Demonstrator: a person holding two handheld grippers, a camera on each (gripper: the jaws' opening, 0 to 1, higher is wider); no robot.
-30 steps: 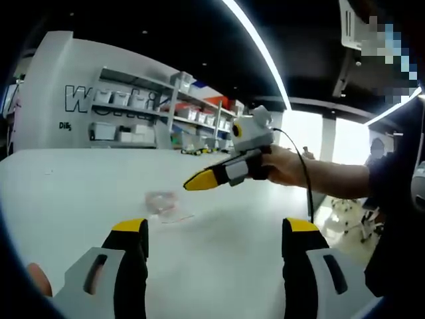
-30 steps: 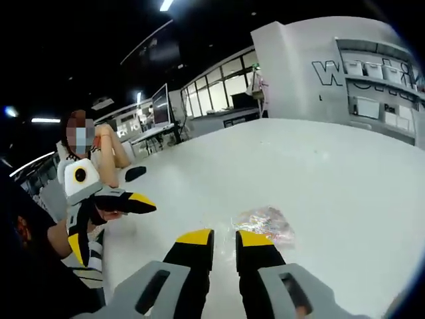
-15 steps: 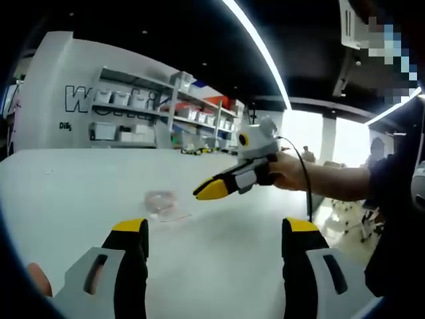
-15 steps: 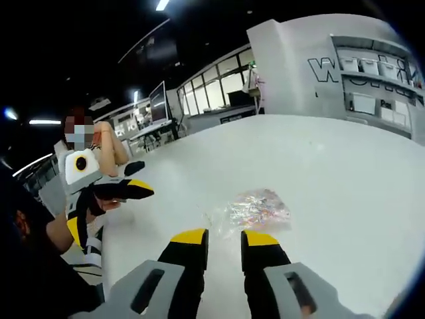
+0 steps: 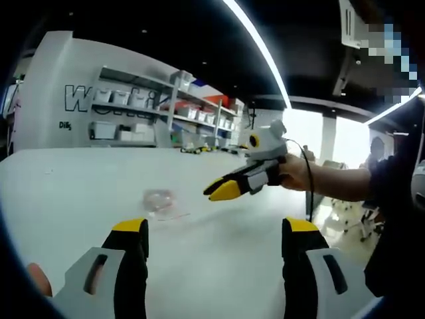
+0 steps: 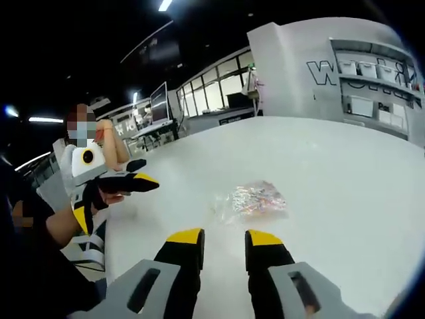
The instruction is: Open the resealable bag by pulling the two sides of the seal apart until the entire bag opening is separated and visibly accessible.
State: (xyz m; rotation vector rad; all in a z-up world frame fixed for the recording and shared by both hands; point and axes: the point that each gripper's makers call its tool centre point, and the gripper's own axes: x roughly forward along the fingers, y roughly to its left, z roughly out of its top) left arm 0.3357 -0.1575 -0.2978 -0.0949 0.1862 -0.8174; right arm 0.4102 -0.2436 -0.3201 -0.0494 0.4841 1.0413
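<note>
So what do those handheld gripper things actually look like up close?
Each gripper has two black jaws with yellow tips on pale grey bodies with slots. The right gripper has a white box on top and a black cable trailing from it. The left gripper looks the same. The person's sleeve is dark.

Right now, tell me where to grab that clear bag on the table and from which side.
The resealable bag lies flat on the white table, contents bunched in its middle. Probably best to pinch the thin, empty-looking edge nearest the right gripper, coming in low and forward. Which edge carries the seal cannot be told. The left gripper hangs open, apart.
</note>
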